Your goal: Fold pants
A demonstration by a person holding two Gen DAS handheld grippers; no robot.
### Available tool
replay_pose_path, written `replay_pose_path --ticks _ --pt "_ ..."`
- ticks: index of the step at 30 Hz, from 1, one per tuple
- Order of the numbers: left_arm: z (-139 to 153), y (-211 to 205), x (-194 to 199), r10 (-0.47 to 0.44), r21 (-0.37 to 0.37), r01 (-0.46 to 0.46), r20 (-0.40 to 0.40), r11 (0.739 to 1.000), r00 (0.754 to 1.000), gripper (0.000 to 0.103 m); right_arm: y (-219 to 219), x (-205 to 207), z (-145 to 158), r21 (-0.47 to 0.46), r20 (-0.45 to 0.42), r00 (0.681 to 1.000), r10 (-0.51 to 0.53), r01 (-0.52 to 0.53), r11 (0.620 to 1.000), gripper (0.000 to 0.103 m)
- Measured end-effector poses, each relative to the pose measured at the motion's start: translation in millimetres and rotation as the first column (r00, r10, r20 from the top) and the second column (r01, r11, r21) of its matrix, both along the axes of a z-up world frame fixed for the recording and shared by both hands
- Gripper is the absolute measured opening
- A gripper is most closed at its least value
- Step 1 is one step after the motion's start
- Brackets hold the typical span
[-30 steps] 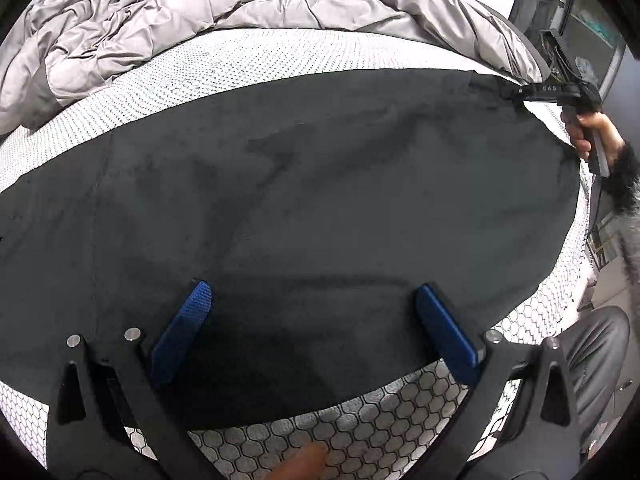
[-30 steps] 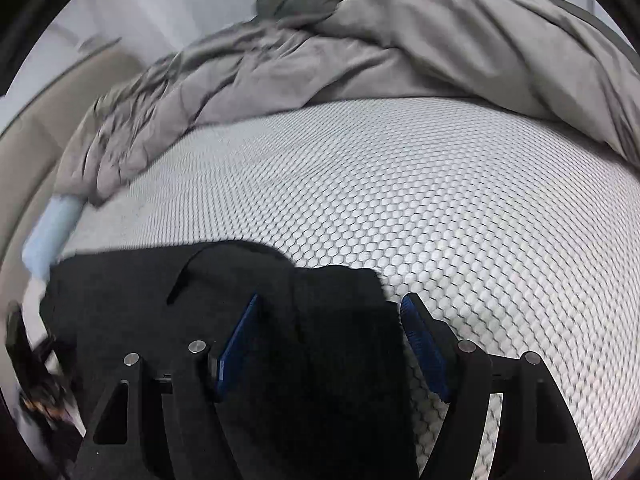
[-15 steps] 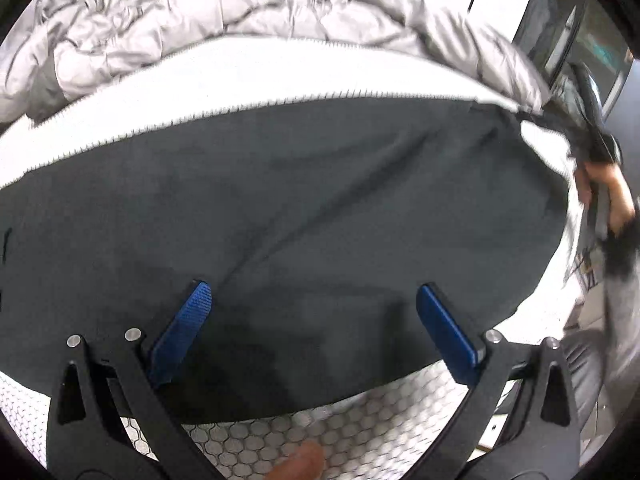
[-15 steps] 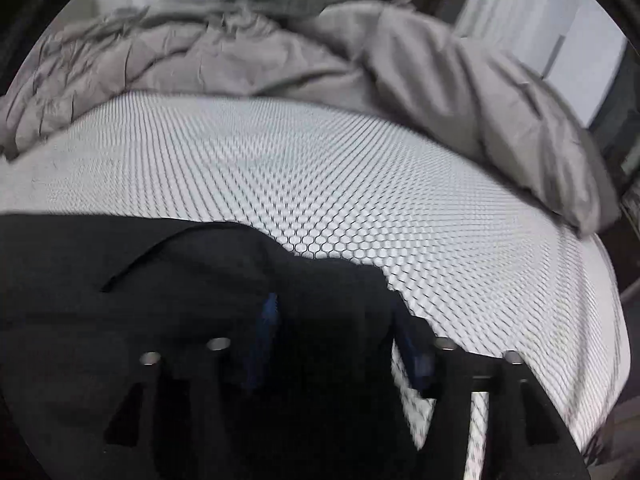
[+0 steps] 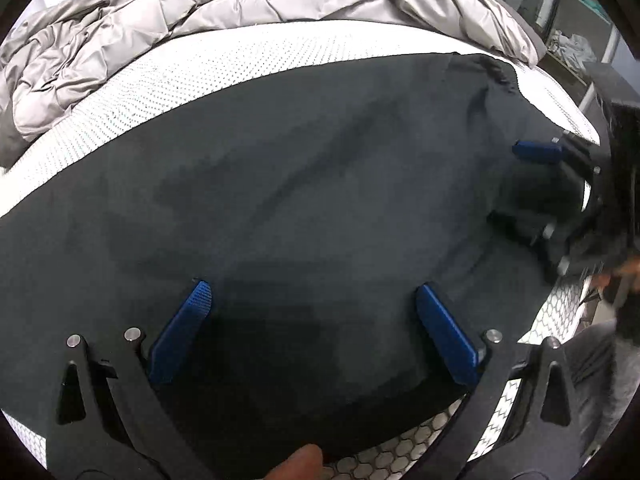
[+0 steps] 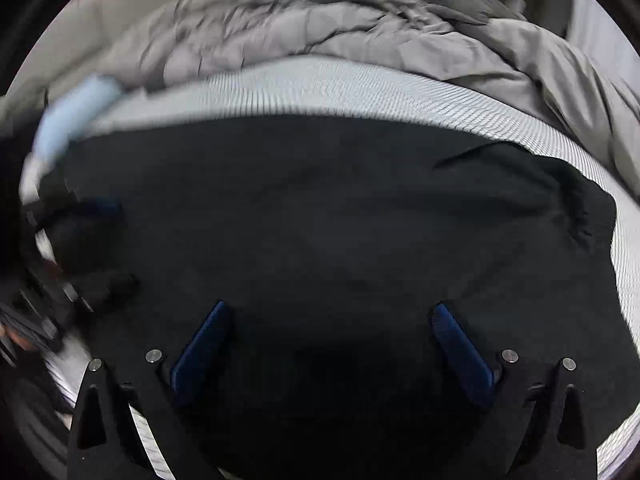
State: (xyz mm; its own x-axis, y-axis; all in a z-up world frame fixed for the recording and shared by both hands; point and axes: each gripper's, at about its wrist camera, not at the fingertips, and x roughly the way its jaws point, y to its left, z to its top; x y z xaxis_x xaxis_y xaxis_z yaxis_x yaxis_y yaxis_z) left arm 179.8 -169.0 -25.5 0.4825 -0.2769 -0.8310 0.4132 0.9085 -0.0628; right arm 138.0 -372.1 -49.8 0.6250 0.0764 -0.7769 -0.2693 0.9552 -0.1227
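The pants (image 5: pixel 320 184) lie spread flat across the bed (image 5: pixel 224 60), a broad dark sheet of cloth running left to right, with a rumpled grey duvet (image 5: pixel 200 4) heaped on the far side. Their gathered end, probably the waistband, puckers at the far right corner.

The left gripper (image 5: pixel 308 320) hovers over the near edge of the cloth with its jaws wide and nothing pinched between them. The right gripper (image 6: pixel 332 344) hangs over the right-hand part of the cloth; its jaws are opening, almost at their widest, with only flat cloth below and none of it pressed between the pads.

The cloth looks soft, limp and light, a matt knit that should not slip from the pads but will sag and crease wherever it is unsupported. It has no stiffness to carry a fold, so each end probably wants its own hold. Good places to take it would be the edges: the waistband corner on the right and the hem corner on the left, pinching both layers together so the lower one is not left behind.
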Motion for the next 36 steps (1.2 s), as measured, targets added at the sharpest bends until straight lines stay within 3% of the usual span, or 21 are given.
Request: replay_pose_path --ticks 2,6,8,11,13,15,18,20,22,25,28,30,31,34,36 --pt "-2 3 -1 -0.002 -0.006 0.002 0.0 1.0 1.0 0.102 -16 -4 5 -0.035 0.007 1.0 -0.027 0.028 0.999 0.102" --pt "-4 3 -2 -0.011 -0.013 0.012 0.011 1.0 1.0 0.102 -72 -11 13 -0.098 0.045 0.98 -0.192 0.195 0.976 0.102" --pt "-4 2 -2 -0.01 -0.01 0.01 0.014 1.0 1.0 0.102 -88 -13 10 -0.226 0.099 0.945 -0.312 0.327 0.918 0.103" --pt "4 4 -2 0.005 -0.016 -0.005 0.011 1.0 1.0 0.102 -99 -19 14 -0.159 0.094 0.94 -0.327 0.338 0.928 0.103" --pt "18 0 -9 -0.021 -0.05 0.023 0.042 0.998 0.999 0.102 -94 -28 27 -0.123 0.118 0.947 -0.299 0.313 0.942 0.102" --pt "28 -9 -17 -0.057 -0.073 0.064 0.098 0.995 0.994 0.102 -80 -32 41 -0.048 0.152 0.965 -0.213 0.222 0.974 0.102" --pt "15 -33 -18 -0.124 -0.013 0.126 0.07 0.992 0.99 0.102 -58 -31 45 0.059 0.142 0.982 -0.124 0.117 0.991 0.103" --pt "1 -42 -15 -0.138 0.033 0.136 0.044 0.99 0.99 0.102 -40 -19 35 0.11 0.076 0.995 -0.058 0.05 0.993 0.103" --pt "-2 -39 -12 -0.142 0.026 0.141 0.028 0.99 0.99 0.102 -17 -8 16 0.05 0.015 1.0 0.003 -0.004 0.999 0.102" --pt "1 -23 -12 -0.137 0.016 0.137 0.002 0.99 0.991 0.102 -21 -7 7 -0.043 0.021 0.999 0.034 -0.033 0.999 0.102" --pt "-1 -5 -13 -0.127 0.029 0.127 -0.009 0.991 0.992 0.102 -66 -15 16 -0.078 0.056 0.994 -0.099 0.103 0.992 0.102" --pt "-1 7 -12 -0.12 0.024 0.12 -0.017 0.992 0.993 0.102 -101 -20 19 -0.176 0.119 0.953 -0.278 0.296 0.939 0.102" --pt "-2 10 -11 -0.115 0.021 0.115 -0.022 0.993 0.993 0.102 -116 -19 19 -0.182 0.129 0.93 -0.344 0.364 0.914 0.102" --pt "5 20 -8 -0.089 0.003 0.089 -0.028 0.996 0.996 0.102 -143 -20 22 -0.015 0.084 0.909 -0.409 0.411 0.911 0.103" --pt "19 29 -4 -0.018 -0.029 0.019 0.03 0.999 0.999 0.102 -138 -19 30 -0.024 0.116 0.911 -0.395 0.4 0.916 0.103"
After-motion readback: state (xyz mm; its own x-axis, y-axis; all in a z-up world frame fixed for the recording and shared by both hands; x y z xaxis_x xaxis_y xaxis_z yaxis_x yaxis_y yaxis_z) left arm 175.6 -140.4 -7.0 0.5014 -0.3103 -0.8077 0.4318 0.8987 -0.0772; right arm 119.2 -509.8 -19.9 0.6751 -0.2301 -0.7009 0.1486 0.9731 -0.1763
